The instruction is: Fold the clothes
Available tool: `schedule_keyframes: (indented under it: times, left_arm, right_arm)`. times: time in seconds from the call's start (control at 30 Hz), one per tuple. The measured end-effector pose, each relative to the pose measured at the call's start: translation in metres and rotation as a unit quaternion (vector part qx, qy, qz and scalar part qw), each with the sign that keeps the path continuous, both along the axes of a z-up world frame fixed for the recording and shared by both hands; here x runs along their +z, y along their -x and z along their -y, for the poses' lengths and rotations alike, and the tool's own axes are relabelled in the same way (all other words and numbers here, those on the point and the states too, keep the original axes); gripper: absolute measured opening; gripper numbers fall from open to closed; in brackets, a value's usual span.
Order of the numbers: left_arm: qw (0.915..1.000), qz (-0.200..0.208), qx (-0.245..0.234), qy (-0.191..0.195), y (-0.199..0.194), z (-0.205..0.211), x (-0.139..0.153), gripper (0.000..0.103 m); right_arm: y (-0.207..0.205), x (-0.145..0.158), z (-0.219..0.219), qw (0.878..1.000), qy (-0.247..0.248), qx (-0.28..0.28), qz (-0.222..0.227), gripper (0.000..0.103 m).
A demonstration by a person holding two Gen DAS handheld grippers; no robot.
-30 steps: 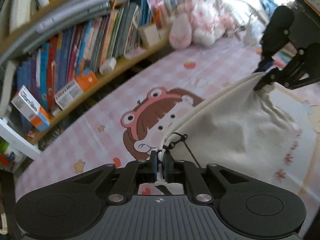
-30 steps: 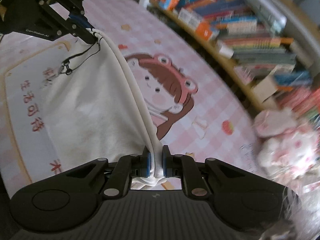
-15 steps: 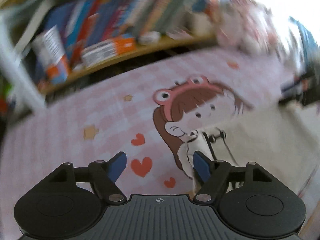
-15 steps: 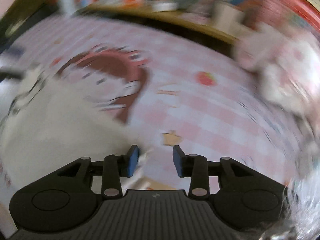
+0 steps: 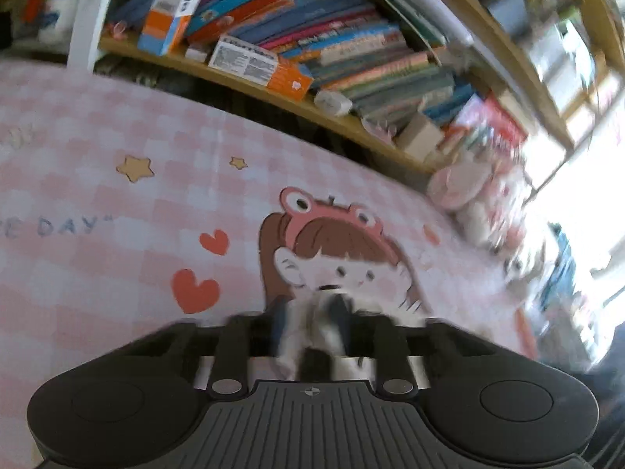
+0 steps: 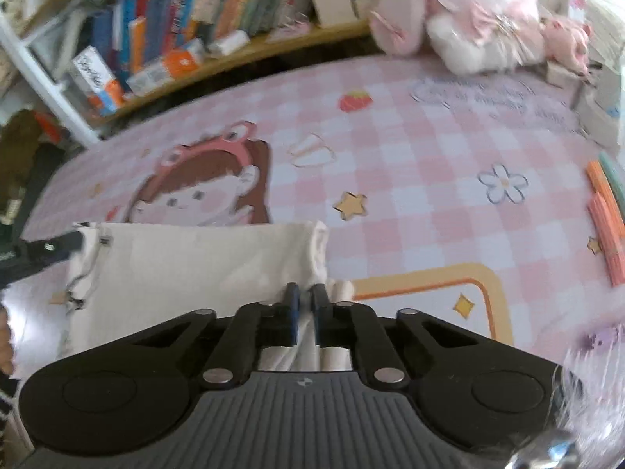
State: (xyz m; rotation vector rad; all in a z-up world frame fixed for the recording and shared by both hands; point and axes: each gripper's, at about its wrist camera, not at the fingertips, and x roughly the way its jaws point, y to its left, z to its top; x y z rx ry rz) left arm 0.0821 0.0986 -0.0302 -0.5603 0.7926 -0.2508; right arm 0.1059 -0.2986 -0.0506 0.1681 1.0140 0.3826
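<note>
Right gripper [image 6: 304, 305] sits low over the near right corner of the cream garment [image 6: 187, 262], its blue-padded fingers [image 6: 292, 301] drawn close together with a fold of the cloth pinched between them; left gripper [image 5: 308, 332] is smeared by motion blur in its own view, white cloth showing between its fingers, and whether it is clamped or parted I cannot tell; from the right wrist view its dark tip touches the garment's far left corner, beside a thin black drawstring [image 6: 84, 273].

Around them: a wooden bookshelf [image 6: 242, 52] runs along the far edge of the bed, packed with upright books [image 6: 203, 8] in blue, orange and green, plus a few small cardboard boxes [image 6: 156, 72]; pink and white plush toys [image 6: 476, 19] crowd the far right corner; a bundle of orange strips [image 6: 605, 230] lies at the right edge, well apart from the cloth; nothing stands between either gripper and the garment.

The garment lies flat as a folded rectangle on the pink-and-white checked bedsheet [image 6: 429, 179], just below the printed cartoon girl [image 6: 199, 183] in a frog headband, its right edge a soft rolled hem; the fabric looks matte and thick, lightly creased; the sheet is smooth, printed with stars, hearts, a strawberry and a flower.
</note>
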Motion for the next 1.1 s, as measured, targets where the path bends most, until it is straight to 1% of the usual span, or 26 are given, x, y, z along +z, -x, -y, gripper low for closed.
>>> schedule_keyframes:
  times: [0.07,0.13,0.2,0.23,0.3,0.4,0.43,0.47,0.5,0.53,0.57,0.6,0.63,0.67,0.77,0.8,0.83,0.87,0.9,0.97,1.0,1.1]
  left_arm:
    - [0.9985,-0.003,0.027,0.048,0.001,-0.005,-0.003,0.004]
    - [0.9941,-0.053,0.065,0.069,-0.009,-0.010,-0.019,0.004]
    - [0.9850,-0.101,0.105,0.093,-0.017,-0.015,-0.037,0.005]
    - [0.9812,-0.103,0.123,0.107,-0.017,-0.018,-0.041,0.005]
    - [0.9747,-0.102,0.164,0.113,-0.014,-0.026,-0.040,0.005]
    - [0.9760,-0.091,0.156,0.122,-0.004,-0.038,-0.033,0.007]
    - [0.9793,-0.082,0.145,0.114,0.003,-0.039,-0.027,0.010]
    - [0.9824,-0.074,0.135,0.107,0.010,-0.039,-0.021,0.016]
    - [0.9865,-0.063,0.119,0.093,0.020,-0.036,-0.016,0.028]
    - [0.9894,-0.058,0.107,0.080,0.028,-0.033,-0.012,0.034]
    - [0.9919,-0.052,0.094,0.068,0.036,-0.030,-0.009,0.043]
    - [0.9934,-0.051,0.082,0.061,0.044,-0.026,-0.008,0.045]
    - [0.9948,-0.049,0.071,0.055,0.051,-0.022,-0.008,0.045]
    - [0.9951,-0.052,0.063,0.055,0.057,-0.016,-0.009,0.045]
    - [0.9954,-0.058,0.047,0.059,0.067,-0.003,-0.016,0.044]
    - [0.9954,-0.060,0.044,0.060,0.069,0.001,-0.018,0.041]
    - [0.9955,-0.064,0.039,0.058,0.068,0.003,-0.019,0.037]
    - [0.9955,-0.068,0.034,0.056,0.068,0.006,-0.019,0.022]
    - [0.9954,-0.068,0.036,0.057,0.068,0.006,-0.017,0.016]
    - [0.9939,-0.047,0.038,0.092,0.078,0.002,-0.005,0.013]
    - [0.9926,-0.037,0.039,0.109,0.082,0.000,0.001,0.007]
    - [0.9892,-0.074,0.057,0.113,0.080,-0.007,-0.012,0.006]
  right_arm:
    - [0.000,-0.003,0.000,1.000,0.003,0.001,-0.002,0.007]
    - [0.000,-0.002,-0.006,1.000,0.021,0.018,0.007,0.007]
    - [0.000,-0.002,-0.008,0.999,0.030,0.025,0.011,0.007]
    - [0.000,-0.003,-0.009,0.999,0.032,0.026,0.012,0.007]
    - [0.001,-0.003,-0.009,0.999,0.034,0.028,0.014,0.007]
    - [0.001,-0.004,-0.010,0.999,0.038,0.030,0.017,0.007]
    - [0.001,-0.004,-0.010,0.999,0.038,0.030,0.018,0.007]
    - [0.002,-0.004,-0.008,0.999,0.033,0.025,0.017,0.008]
    - [0.003,-0.003,-0.006,0.999,0.028,0.020,0.017,0.008]
    - [0.007,0.000,-0.003,1.000,0.017,0.015,0.018,0.011]
    - [0.012,0.003,0.000,1.000,0.006,0.011,0.020,0.013]
    - [0.016,0.007,0.004,1.000,-0.005,0.006,0.022,0.013]
    - [0.021,0.010,0.007,1.000,-0.016,0.001,0.023,0.014]
    - [0.025,0.012,0.010,0.999,-0.026,-0.003,0.024,0.014]
    - [0.040,0.011,0.009,0.999,-0.032,-0.016,0.008,0.016]
    - [0.044,0.011,0.009,0.999,-0.034,-0.020,0.003,0.016]
    - [0.049,0.010,0.009,0.999,-0.037,-0.025,-0.002,0.012]
    - [0.053,0.009,0.009,0.999,-0.038,-0.030,-0.008,0.008]
    - [0.054,0.004,0.009,0.999,-0.032,-0.039,-0.015,0.002]
    - [0.054,-0.004,0.010,0.998,-0.031,-0.054,-0.024,0.001]
    - [0.054,-0.005,0.011,0.998,-0.033,-0.056,-0.025,0.001]
    - [0.055,-0.006,0.009,0.998,-0.026,-0.050,-0.021,0.001]
